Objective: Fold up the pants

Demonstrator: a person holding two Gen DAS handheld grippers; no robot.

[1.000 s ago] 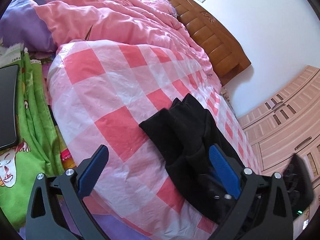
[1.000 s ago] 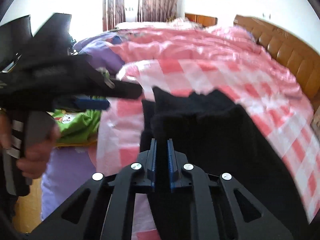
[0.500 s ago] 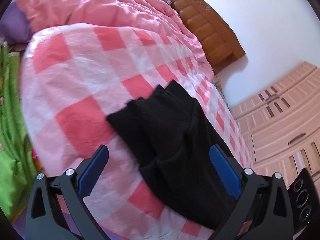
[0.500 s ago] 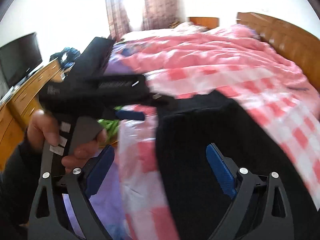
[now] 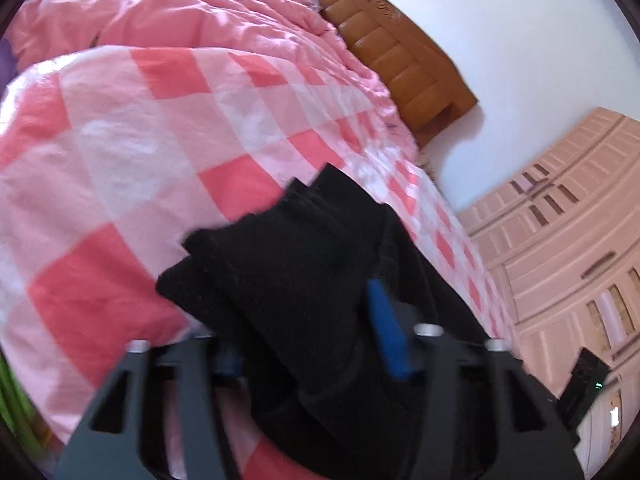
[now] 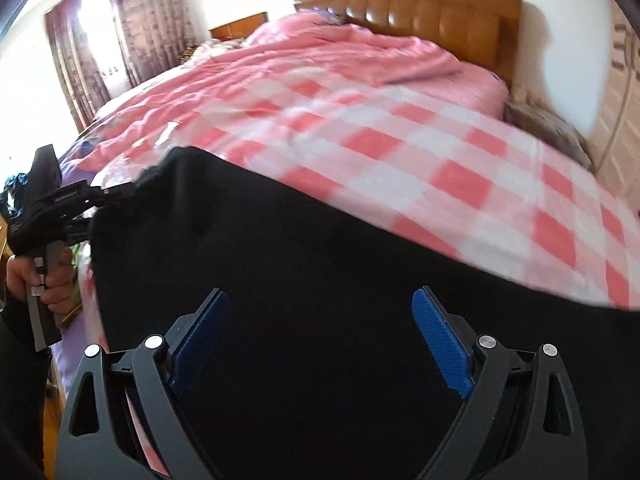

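The black pants [image 5: 296, 264] lie folded on the pink checked bedspread [image 5: 120, 152]. In the left wrist view my left gripper [image 5: 308, 340] has its jaws around the near end of the pants, closing in on a thick fold; the left pad is mostly hidden by cloth. In the right wrist view my right gripper [image 6: 320, 340] is open and empty just above the broad black pants [image 6: 320, 264]. The left gripper [image 6: 60, 208] also shows there at the pants' far left corner.
A rumpled pink duvet [image 6: 340, 60] and a wooden headboard [image 6: 420, 8] lie beyond the checked spread [image 6: 460, 168]. A pink wardrobe [image 5: 568, 240] stands to the right of the bed. Curtains [image 6: 100, 40] hang at the far left.
My right gripper has let go of the pants and opened wide. My left gripper has moved onto the pants' end and its jaws have narrowed around the cloth.
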